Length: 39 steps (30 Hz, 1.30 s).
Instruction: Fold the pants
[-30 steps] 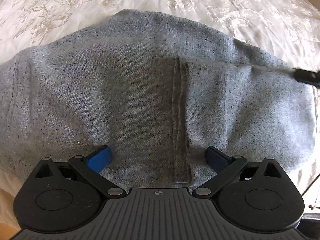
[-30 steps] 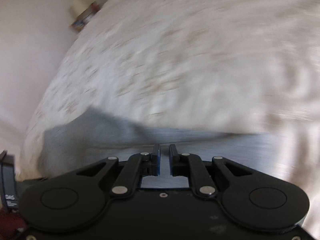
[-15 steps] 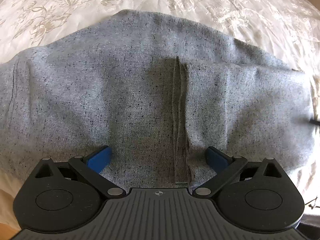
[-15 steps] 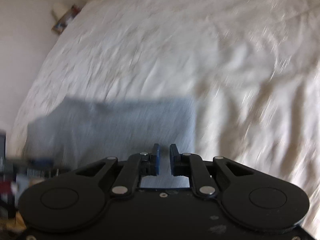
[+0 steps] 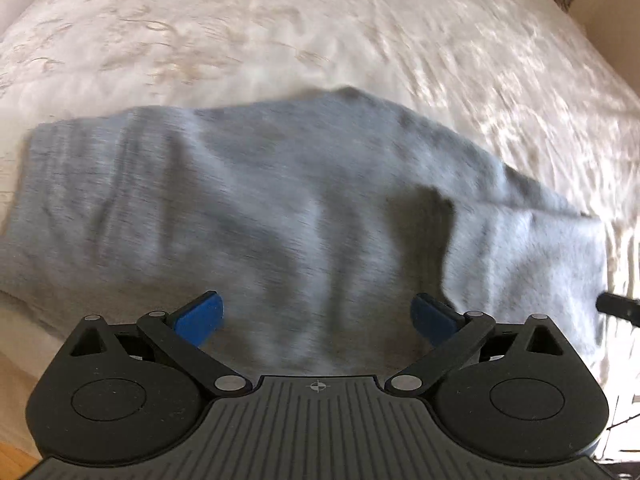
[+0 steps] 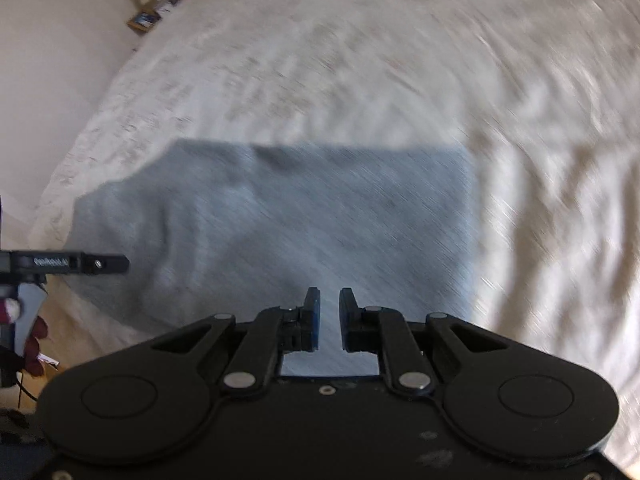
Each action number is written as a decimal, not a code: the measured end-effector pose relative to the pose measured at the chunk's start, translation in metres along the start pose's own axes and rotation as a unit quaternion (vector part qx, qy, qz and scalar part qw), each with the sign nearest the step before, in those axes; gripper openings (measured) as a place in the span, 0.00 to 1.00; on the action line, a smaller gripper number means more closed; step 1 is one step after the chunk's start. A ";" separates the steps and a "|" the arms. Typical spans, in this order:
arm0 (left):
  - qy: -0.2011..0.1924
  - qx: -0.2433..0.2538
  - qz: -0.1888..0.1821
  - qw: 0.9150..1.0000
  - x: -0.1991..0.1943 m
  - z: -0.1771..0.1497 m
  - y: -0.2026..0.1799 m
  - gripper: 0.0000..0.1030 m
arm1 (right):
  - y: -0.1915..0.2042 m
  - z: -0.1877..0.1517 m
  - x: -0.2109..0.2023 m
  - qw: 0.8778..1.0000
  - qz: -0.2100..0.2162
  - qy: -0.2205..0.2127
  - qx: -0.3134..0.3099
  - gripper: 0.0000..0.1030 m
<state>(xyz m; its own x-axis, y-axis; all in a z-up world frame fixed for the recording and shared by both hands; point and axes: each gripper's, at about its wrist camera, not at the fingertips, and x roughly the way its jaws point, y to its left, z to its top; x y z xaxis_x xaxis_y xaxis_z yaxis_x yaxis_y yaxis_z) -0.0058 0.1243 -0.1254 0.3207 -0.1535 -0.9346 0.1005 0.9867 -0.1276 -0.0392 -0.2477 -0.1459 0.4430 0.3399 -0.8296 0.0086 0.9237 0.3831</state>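
Note:
The grey pants (image 5: 280, 208) lie folded into a compact bundle on the cream bedspread (image 5: 320, 32). My left gripper (image 5: 316, 312) hovers above their near edge, wide open, with nothing between its blue fingers (image 5: 200, 316). In the right wrist view the pants (image 6: 300, 208) show as a blurred grey rectangle. My right gripper (image 6: 329, 304) hangs over their near side. Its pads stand a narrow gap apart with only fabric far below showing through. The left gripper's black body (image 6: 68, 264) reaches in from the left edge of that view.
The patterned bedspread (image 6: 360, 60) spreads around the pants on the far side and to the right. Small boxes and a pale round object (image 6: 148, 12) sit beyond the bed's far left corner. A tip of the right gripper (image 5: 618, 308) pokes in at the right.
Both grippers have lifted and drawn back from the pants, so the bundle looks smaller with more bed around it. The right view has swung to take in the whole folded pants. Both views are motion-blurred.

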 end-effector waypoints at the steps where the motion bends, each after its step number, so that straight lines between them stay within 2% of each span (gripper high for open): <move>1: -0.002 -0.002 -0.002 1.000 -0.003 0.003 0.009 0.99 | 0.013 0.009 0.005 1.000 0.007 -0.005 -0.005 0.13; 8: -0.007 0.002 -0.014 1.000 -0.012 0.017 0.072 0.99 | 0.111 0.053 0.061 0.998 0.056 -0.013 -0.024 0.13; 12: -0.006 -0.008 -0.012 1.000 -0.017 0.021 0.115 0.99 | 0.162 0.082 0.105 0.998 0.065 -0.005 -0.019 0.13; 16: -0.006 -0.021 -0.012 1.000 -0.022 0.021 0.154 0.99 | 0.188 0.111 0.158 0.999 0.036 0.008 -0.006 0.13; 20: -0.004 -0.023 -0.011 1.000 -0.027 0.022 0.181 0.99 | 0.192 0.136 0.208 0.999 -0.019 0.022 0.017 0.09; 24: -0.005 -0.031 -0.022 0.999 -0.030 0.022 0.203 0.99 | 0.192 0.154 0.231 0.998 -0.047 0.021 0.025 0.08; 28: -0.003 -0.031 -0.030 0.999 -0.026 0.027 0.218 0.99 | 0.201 0.157 0.238 0.998 -0.060 0.016 0.018 0.10; 30: -0.006 -0.028 -0.034 0.999 -0.023 0.032 0.222 0.99 | 0.203 0.147 0.231 0.998 -0.059 0.021 0.027 0.11; 39: 0.018 -0.032 -0.062 0.997 0.009 0.046 0.230 0.99 | 0.217 0.066 0.183 0.997 -0.057 0.046 0.021 0.16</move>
<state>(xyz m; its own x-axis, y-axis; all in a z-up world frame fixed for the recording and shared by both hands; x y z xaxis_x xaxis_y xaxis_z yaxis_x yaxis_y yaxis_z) 0.0635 0.3477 -0.1484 0.2755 -0.2740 -0.9214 0.0774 0.9617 -0.2629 0.1031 0.0029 -0.1879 0.3531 0.2489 -0.9019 0.0927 0.9499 0.2985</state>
